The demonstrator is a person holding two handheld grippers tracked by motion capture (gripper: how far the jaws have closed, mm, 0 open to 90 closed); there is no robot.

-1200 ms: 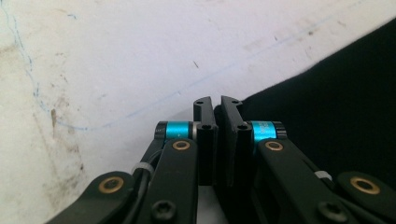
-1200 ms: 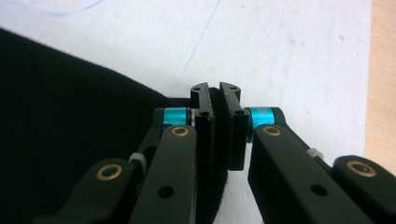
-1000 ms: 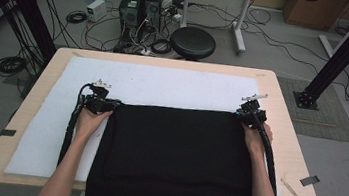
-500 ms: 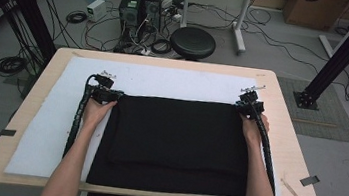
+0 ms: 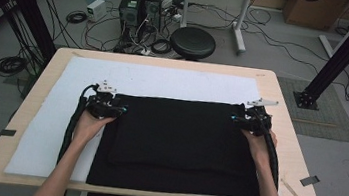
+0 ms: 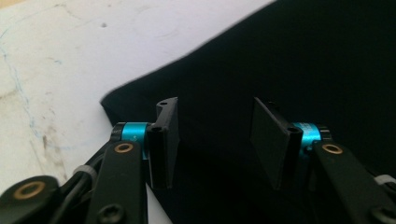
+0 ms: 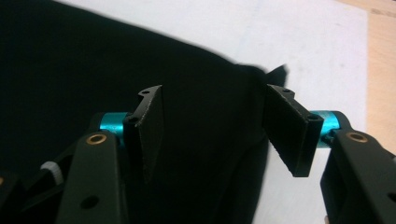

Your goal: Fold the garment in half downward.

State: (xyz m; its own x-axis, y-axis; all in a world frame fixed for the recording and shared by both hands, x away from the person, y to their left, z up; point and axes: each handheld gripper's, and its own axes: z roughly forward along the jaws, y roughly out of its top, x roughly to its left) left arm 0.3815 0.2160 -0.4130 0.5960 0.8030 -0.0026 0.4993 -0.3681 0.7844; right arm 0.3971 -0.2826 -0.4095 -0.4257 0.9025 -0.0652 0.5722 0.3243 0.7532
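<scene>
From above, the black cloth (image 5: 177,143) lies flat on the white sheet (image 5: 59,114), left gripper (image 5: 118,112) and right gripper (image 5: 238,119) at its far corners. Left gripper view: jaws just opened, standing apart over the corner. Right gripper view: jaws likewise spread, pads off the fabric.

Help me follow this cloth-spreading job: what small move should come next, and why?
Probably lift both grippers clear. The left gripper and right gripper have just been opening, pads off the black cloth, which lies flat on the white sheet.
</scene>
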